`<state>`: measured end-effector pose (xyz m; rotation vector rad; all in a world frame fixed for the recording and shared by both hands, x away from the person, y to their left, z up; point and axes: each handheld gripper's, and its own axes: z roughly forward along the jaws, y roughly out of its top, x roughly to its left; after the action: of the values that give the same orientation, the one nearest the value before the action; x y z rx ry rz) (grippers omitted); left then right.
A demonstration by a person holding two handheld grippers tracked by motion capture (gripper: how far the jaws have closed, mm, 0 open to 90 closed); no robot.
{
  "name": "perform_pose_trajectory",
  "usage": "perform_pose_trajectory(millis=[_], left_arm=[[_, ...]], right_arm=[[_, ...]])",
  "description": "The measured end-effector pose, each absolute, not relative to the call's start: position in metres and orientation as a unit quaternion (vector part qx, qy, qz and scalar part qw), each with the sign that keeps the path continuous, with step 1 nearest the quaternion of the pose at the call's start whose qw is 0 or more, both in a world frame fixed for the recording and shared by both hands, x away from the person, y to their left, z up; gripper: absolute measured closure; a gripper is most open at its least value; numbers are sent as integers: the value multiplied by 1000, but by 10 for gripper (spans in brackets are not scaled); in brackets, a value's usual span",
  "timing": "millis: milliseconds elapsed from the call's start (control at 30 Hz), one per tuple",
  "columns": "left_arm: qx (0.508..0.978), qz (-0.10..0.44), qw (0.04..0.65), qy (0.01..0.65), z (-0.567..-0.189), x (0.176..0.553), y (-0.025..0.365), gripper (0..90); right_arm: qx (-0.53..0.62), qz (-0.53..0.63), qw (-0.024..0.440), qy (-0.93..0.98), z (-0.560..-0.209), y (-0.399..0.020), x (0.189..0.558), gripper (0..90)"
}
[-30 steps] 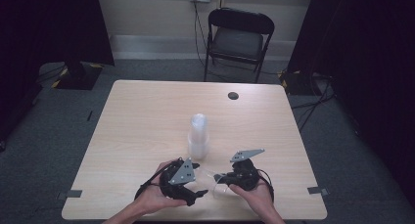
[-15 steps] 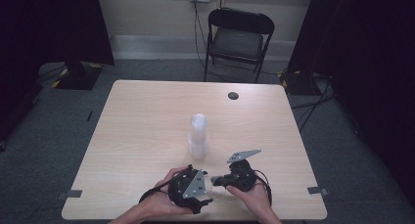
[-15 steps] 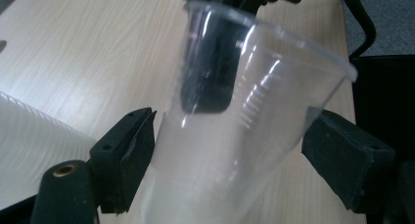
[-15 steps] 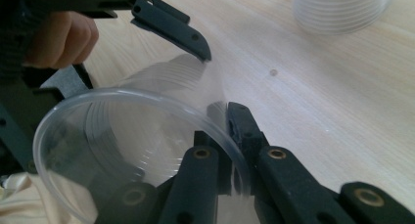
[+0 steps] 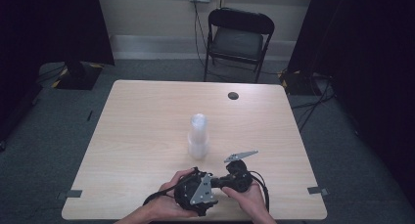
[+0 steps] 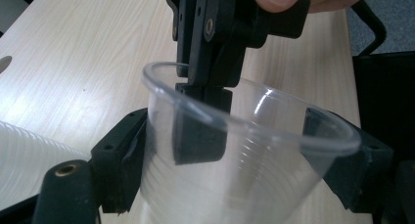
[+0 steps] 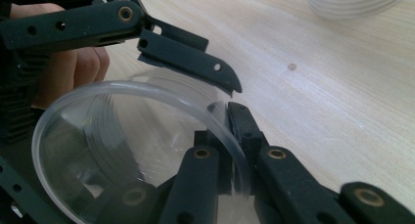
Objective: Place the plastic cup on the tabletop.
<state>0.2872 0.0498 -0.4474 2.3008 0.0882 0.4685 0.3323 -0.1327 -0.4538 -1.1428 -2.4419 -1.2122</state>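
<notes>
Right gripper (image 7: 230,150) clenched on rim of clear cup (image 6: 244,150), steadying it low over bench (image 5: 147,136) near edge. Left gripper (image 6: 235,150) straddles cup body, jaws just been closing, apparently to take over; pad contact unclear. Cup stack (image 5: 197,136) upright mid-bench, apart.

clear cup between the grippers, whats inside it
One jaw of the right hand-held gripper reaches inside the clear cup, pinching its rim. The cup's bottom is out of view.

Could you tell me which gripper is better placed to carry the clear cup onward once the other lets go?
Probably the left gripper: its jaws straddle the clear cup body, while the right gripper only pinches the rim.
</notes>
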Motion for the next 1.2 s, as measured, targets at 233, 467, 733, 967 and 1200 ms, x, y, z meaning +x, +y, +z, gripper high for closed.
perform_pose_trajectory(millis=[233, 467, 733, 967, 1200], left_arm=[[899, 195, 391, 29, -446, 283, 47, 251], [891, 189, 411, 46, -445, 286, 48, 283], [879, 159, 441, 82, -441, 292, 55, 289], [872, 137, 453, 123, -442, 301, 63, 288], [867, 119, 455, 162, -442, 310, 73, 288]], right_arm=[[-391, -397, 101, -824, -456, -131, 333, 884], [-402, -395, 98, -821, -456, -132, 333, 881], [-407, -412, 81, -811, -455, -133, 332, 723], [-405, -445, 47, -797, -448, -139, 330, 684], [-405, -475, 31, -781, -444, -146, 330, 644]])
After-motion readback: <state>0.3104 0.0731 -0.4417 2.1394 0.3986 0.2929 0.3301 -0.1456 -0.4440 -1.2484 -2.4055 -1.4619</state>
